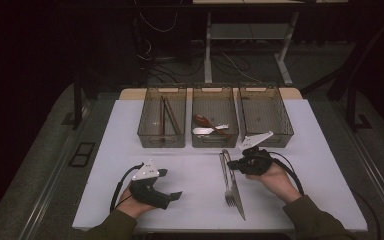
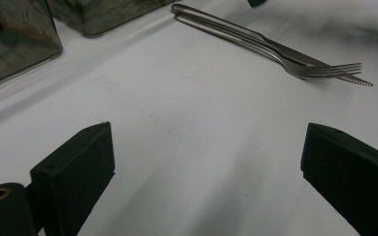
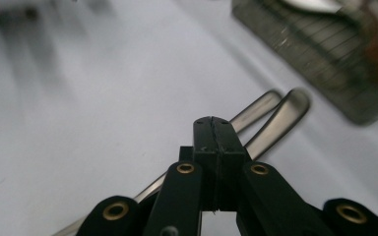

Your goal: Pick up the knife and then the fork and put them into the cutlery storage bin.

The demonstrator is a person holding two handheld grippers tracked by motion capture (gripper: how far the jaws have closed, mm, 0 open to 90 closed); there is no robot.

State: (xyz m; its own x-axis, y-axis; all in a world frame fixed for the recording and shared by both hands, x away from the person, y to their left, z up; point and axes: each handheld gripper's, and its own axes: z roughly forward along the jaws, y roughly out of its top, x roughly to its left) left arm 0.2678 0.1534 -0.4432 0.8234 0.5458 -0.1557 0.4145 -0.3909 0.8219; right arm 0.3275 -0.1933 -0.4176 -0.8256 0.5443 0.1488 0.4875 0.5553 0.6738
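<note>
A metal fork and a knife lie side by side on the white table, handles toward the bins. My right gripper is at their handle ends, coming in from the right. In the right gripper view its jaws are pressed together with nothing between them, just over the two blurred handles. My left gripper rests near the table's front left with its jaws wide apart over bare table. The fork and the knife lie farther off in that view.
Three translucent bins stand in a row at the back. The left bin holds chopsticks, the middle bin holds a red spoon and a white spoon, and the right bin looks empty. Cables trail from both grippers.
</note>
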